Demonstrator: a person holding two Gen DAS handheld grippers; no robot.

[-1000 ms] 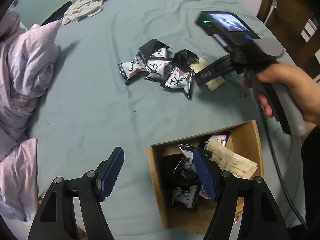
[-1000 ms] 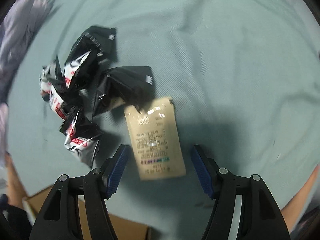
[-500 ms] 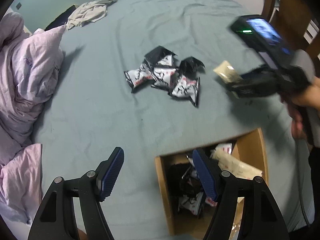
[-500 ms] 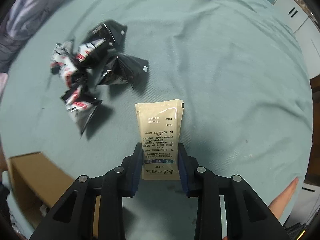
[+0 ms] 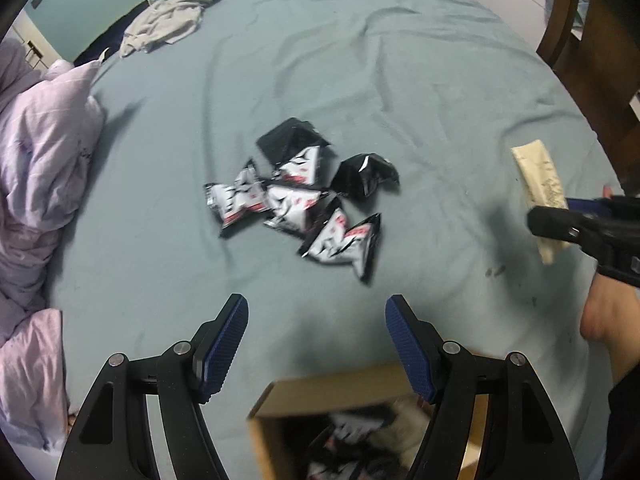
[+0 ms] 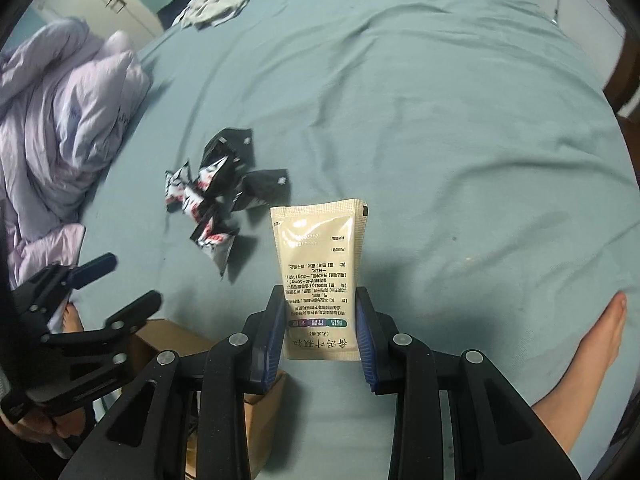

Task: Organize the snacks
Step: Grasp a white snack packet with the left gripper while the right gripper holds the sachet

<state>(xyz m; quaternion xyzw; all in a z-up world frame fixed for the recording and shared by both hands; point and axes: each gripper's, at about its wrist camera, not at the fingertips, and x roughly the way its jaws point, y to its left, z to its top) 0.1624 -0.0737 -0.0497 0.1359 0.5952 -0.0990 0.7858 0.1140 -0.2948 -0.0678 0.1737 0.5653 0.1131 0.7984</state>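
Teal sheet [image 6: 440, 120] bare beyond beige sachet [image 6: 318, 264] clamped in right tool [image 6: 320, 332].

Left gripper [image 5: 316, 340]: two black angular arms, each with cut-out openings and silver round screw heads at the pivots. Fingers [image 5: 224, 344] faced with blue ribbed pads. In the right wrist view the same unit [image 6: 108, 280] shows black linkages with silver screws and a blue finger tip.

Right gripper [image 6: 320, 332]: identical build, black arms, silver screws, blue pad edges. From the left wrist view its body [image 5: 576, 228] appears black with a blue strip; blur prevents confirming markings.

Person: a dark sleeve [image 5: 624, 412], possibly black; a bare foot [image 6: 592, 352].
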